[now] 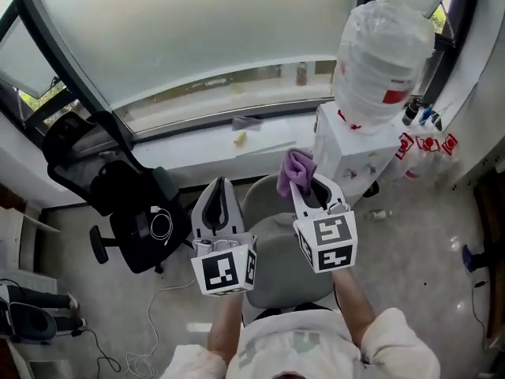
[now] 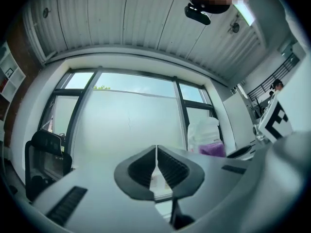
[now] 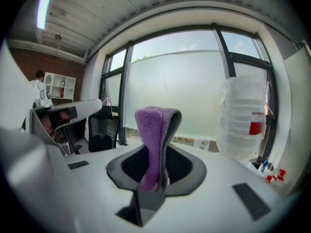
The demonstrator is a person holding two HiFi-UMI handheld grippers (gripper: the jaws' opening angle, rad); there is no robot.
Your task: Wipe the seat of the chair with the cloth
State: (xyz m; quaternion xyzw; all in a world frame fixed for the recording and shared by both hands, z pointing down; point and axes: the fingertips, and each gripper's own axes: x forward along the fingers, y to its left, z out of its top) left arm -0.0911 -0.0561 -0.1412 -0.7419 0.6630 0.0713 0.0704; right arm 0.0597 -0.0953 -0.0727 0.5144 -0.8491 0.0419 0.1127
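A purple cloth [image 1: 295, 170] sticks up from my right gripper [image 1: 304, 186], which is shut on it; in the right gripper view the cloth [image 3: 152, 130] hangs folded between the jaws. Both grippers are held up above the grey chair seat [image 1: 282, 272], apart from it. My left gripper [image 1: 220, 189] is beside the right one with its jaws pressed together and nothing between them [image 2: 156, 154]. Seen from the left gripper, the cloth [image 2: 213, 149] shows at the right. Both gripper views point toward the window, so the seat is hidden in them.
A black office chair [image 1: 126, 204] stands to the left with a cable on its seat. A white water dispenser [image 1: 355, 150] with a large bottle [image 1: 382, 54] stands right behind the grey chair. A window sill [image 1: 237, 136] runs along the back.
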